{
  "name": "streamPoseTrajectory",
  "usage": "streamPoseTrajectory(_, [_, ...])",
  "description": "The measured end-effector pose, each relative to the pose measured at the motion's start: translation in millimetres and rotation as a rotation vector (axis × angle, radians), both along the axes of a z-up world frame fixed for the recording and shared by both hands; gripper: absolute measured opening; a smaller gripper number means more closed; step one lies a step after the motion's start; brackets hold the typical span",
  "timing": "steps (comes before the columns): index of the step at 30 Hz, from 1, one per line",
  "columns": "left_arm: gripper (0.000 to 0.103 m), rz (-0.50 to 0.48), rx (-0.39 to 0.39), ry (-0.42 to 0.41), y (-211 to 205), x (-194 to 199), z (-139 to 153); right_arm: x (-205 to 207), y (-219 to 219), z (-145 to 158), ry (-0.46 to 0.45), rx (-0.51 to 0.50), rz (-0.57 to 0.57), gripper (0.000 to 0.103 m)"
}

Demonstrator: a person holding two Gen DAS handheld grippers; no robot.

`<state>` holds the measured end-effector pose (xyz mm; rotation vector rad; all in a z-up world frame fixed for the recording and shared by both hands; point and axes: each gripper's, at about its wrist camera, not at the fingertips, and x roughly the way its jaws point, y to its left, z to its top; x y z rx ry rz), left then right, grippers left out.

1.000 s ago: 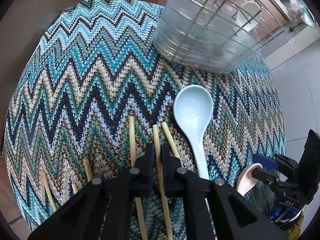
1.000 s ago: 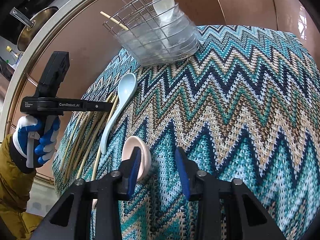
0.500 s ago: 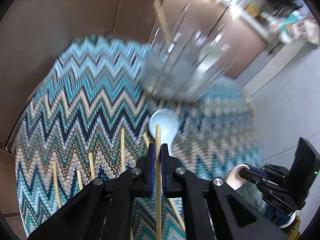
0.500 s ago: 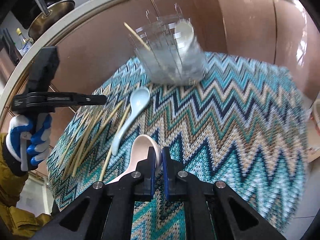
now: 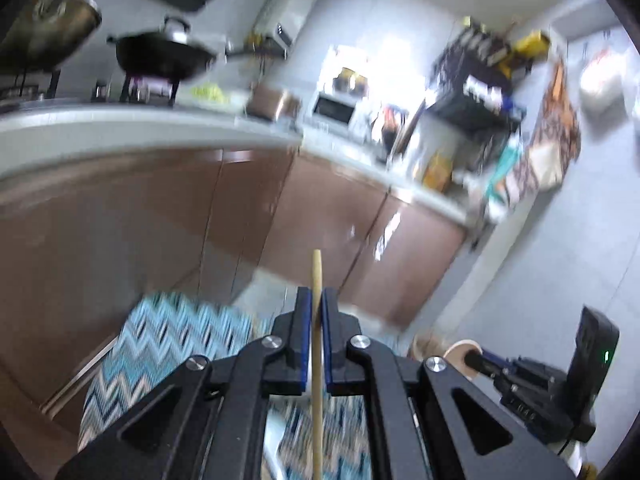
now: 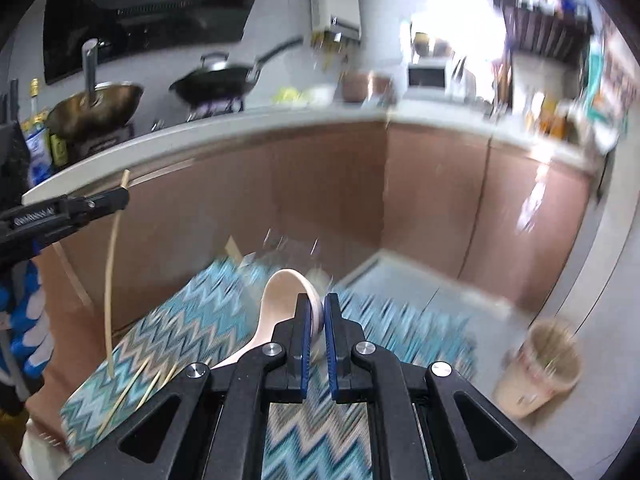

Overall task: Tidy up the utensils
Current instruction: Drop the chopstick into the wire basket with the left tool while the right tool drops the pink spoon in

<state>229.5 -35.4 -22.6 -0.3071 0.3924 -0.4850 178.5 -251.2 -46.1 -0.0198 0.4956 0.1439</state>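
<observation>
My left gripper [image 5: 316, 306] is shut on a pale wooden chopstick [image 5: 317, 276], held well above the zigzag mat [image 5: 160, 332]; its tip sticks out past the fingertips. In the right wrist view the same chopstick [image 6: 110, 280] hangs down from the left gripper [image 6: 120, 198]. My right gripper [image 6: 316, 310] is shut on the rim of a pink ceramic spoon [image 6: 280, 292], lifted over the mat [image 6: 180, 324]. That spoon also shows in the left wrist view [image 5: 464, 350]. Loose chopsticks [image 6: 136, 392] lie on the mat. The wire utensil holder [image 6: 280, 248] is only a blur behind the spoon.
Brown cabinet fronts [image 5: 160, 216] and a grey counter [image 5: 140, 124] stand behind the mat. A black wok [image 5: 164, 56] sits on the stove. A woven bin [image 6: 540, 368] stands on the tiled floor to the right.
Both grippers have risen and tilted up, carrying the chopstick and the pink spoon off the mat. The views now look at the counter, with the holder and blue spoon dropped out of sight.
</observation>
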Motion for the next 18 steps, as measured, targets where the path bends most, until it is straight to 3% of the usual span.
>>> streamPoseTrajectory(2, [0.005, 0.029, -0.042, -0.057, -5, 20, 20, 15, 9, 16, -0.061, -0.070, -0.043, 0.007])
streamPoseTrajectory(4, [0.005, 0.090, -0.035, -0.092, -8, 33, 33, 32, 19, 24, -0.108, -0.139, -0.076, 0.007])
streamPoseTrajectory(7, [0.005, 0.151, -0.052, -0.162, -17, 59, 36, 55, 30, 22, -0.143, -0.209, -0.099, 0.007])
streamPoseTrajectory(9, [0.005, 0.189, -0.046, -0.186, -27, 76, 25, 74, 38, 11, -0.158, -0.264, -0.122, 0.007])
streamPoseTrajectory(18, [0.005, 0.290, 0.012, -0.184, -61, 135, -41, 129, 46, -47, -0.159, -0.339, -0.152, 0.007])
